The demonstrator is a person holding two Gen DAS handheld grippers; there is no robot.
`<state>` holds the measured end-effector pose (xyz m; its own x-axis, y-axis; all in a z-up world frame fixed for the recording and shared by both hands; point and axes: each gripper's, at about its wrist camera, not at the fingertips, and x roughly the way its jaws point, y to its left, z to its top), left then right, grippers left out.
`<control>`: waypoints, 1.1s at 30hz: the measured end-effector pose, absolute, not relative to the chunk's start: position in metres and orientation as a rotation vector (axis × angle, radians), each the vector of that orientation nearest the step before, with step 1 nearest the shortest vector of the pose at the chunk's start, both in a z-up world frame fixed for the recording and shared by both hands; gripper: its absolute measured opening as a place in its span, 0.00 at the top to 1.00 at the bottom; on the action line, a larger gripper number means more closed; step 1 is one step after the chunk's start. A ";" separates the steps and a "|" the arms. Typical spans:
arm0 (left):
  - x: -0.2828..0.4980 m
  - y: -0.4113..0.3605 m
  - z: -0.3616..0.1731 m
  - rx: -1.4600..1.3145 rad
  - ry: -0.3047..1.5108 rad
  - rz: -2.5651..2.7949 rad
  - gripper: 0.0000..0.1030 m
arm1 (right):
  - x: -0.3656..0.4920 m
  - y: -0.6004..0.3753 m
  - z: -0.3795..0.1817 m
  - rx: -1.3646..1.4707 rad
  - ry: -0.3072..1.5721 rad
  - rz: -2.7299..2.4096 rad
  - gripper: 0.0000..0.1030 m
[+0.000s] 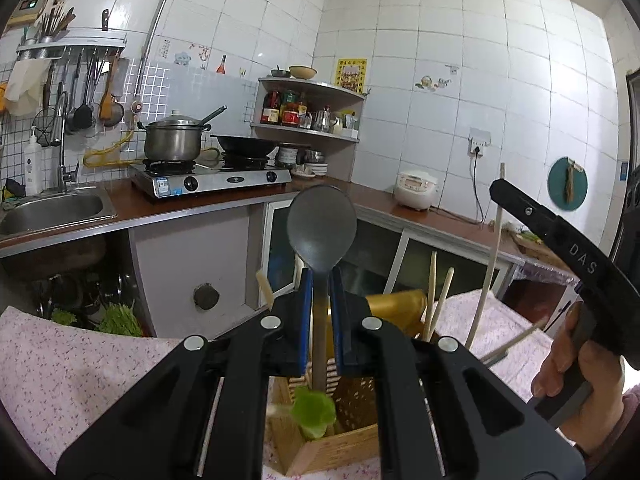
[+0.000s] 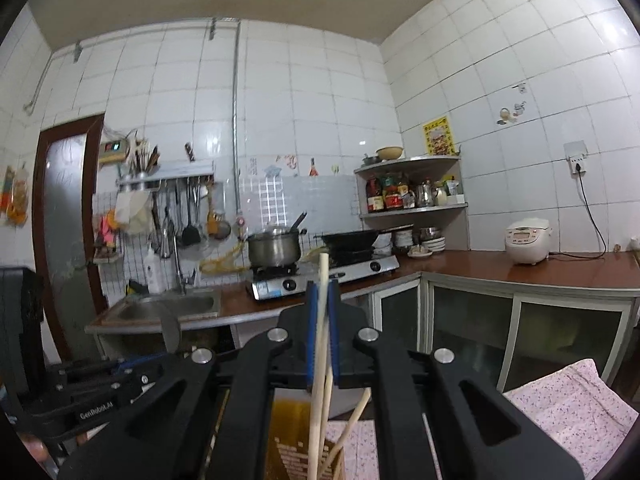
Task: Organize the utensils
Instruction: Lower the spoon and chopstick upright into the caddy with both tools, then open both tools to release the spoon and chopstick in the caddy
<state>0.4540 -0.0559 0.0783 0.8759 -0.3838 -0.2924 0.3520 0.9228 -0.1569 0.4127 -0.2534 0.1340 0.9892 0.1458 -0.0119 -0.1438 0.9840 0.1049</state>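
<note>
Two grippers are at work, and we take the left wrist view first: our left gripper [image 1: 320,304] has its blue-padded jaws clamped on the handle of a dark grey plastic serving spoon [image 1: 322,224], whose round bowl stands upright at twelve o'clock from the jaws. The spoon's handle runs down into a slatted bamboo utensil holder [image 1: 340,444] at six o'clock, which stands on a pink floral tablecloth [image 1: 80,364]; a green leafy scrap [image 1: 314,410] sits in the holder beside the handle. Several pale wooden chopsticks [image 1: 438,304] lean out of the holder at about two o'clock. At three o'clock a person's hand [image 1: 568,364] grasps the black handle of the other tool. In the right wrist view, our right gripper [image 2: 323,320] is closed tight on a long pale wooden chopstick [image 2: 320,344], which rises past the jaws toward twelve o'clock and drops toward six o'clock into the holder [image 2: 288,452]. More chopsticks [image 2: 352,424] lean beside it there, at about five o'clock. At nine o'clock the left tool's black body [image 2: 92,392] is in view, near a steel sink [image 2: 168,308].
</note>
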 end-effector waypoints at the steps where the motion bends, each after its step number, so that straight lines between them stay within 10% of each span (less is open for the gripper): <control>1: 0.453 -0.056 0.077 -0.097 0.324 -0.384 0.93 | 0.412 -0.252 0.130 0.093 0.027 0.152 0.94; 19: 0.420 -0.059 0.069 -0.019 0.296 -0.360 0.92 | 0.420 -0.245 0.098 0.006 0.269 0.212 0.94; 22: 0.415 -0.055 0.074 -0.036 0.323 -0.365 0.73 | 0.421 -0.245 0.099 -0.009 0.352 0.190 0.84; 25: 0.402 -0.048 0.088 -0.056 0.318 -0.347 0.50 | 0.411 -0.252 0.108 0.008 0.373 0.162 0.35; 33: 0.342 -0.024 0.120 -0.037 0.321 -0.261 0.05 | 0.359 -0.258 0.131 -0.018 0.416 0.065 0.22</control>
<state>0.3419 -0.0240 0.1199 0.9157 -0.2597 -0.3068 0.2480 0.9657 -0.0773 0.3589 -0.2576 0.1314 0.9125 0.0598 -0.4046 -0.0671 0.9977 -0.0040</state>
